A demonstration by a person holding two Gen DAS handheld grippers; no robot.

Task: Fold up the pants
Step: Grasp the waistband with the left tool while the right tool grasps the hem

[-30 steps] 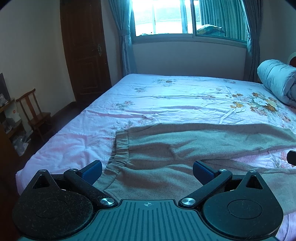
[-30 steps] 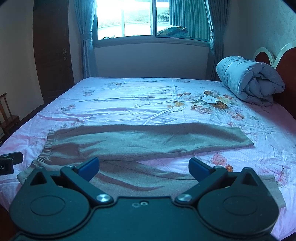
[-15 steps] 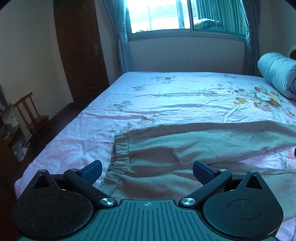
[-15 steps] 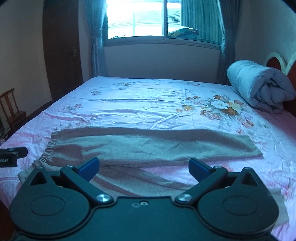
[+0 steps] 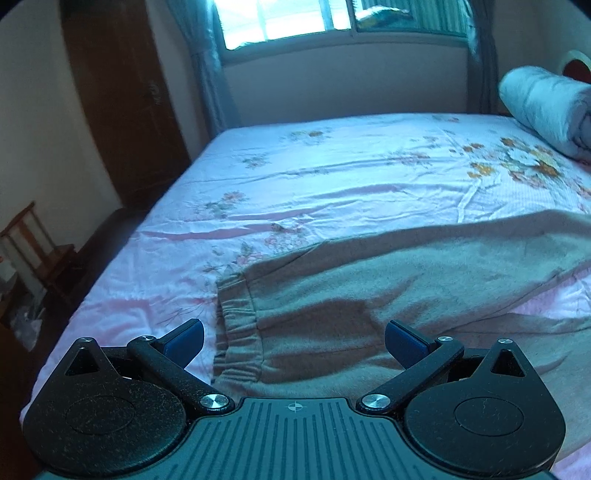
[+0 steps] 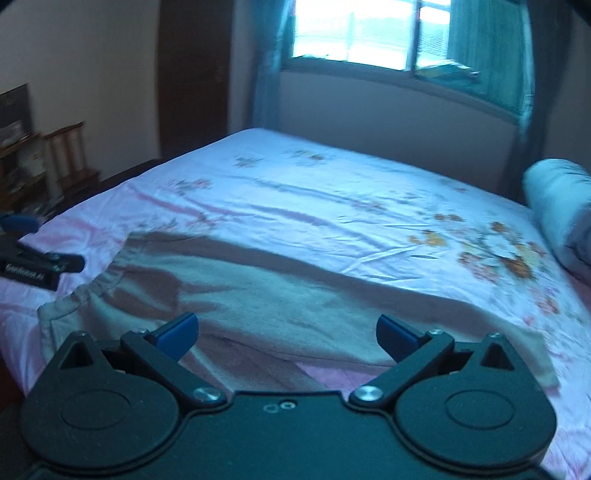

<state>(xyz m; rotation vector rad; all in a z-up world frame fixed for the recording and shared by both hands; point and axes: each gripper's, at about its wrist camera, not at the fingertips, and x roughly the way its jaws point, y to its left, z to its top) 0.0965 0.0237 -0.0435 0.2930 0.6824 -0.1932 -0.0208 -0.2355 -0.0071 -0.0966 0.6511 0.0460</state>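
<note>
Pants run lengthwise left-right across the bed; waistband sits lower-centre, just ahead of the left tool, prob. nearer. Both tools, incl. right tool, gape wide, empty.

The bed serves as the reference landmark. The pants lie on the bed along its near edge, waistband toward the bed's left side, legs extending to the right. The rolled quilt sits on the bed at its far right corner. The window is in the wall behind the bed. The door stands beyond the bed's far left corner. The chair stands on the floor left of the bed. The left gripper hangs above the waistband at the bed's near left. The right gripper hangs over the pants further right along the near edge.
</note>
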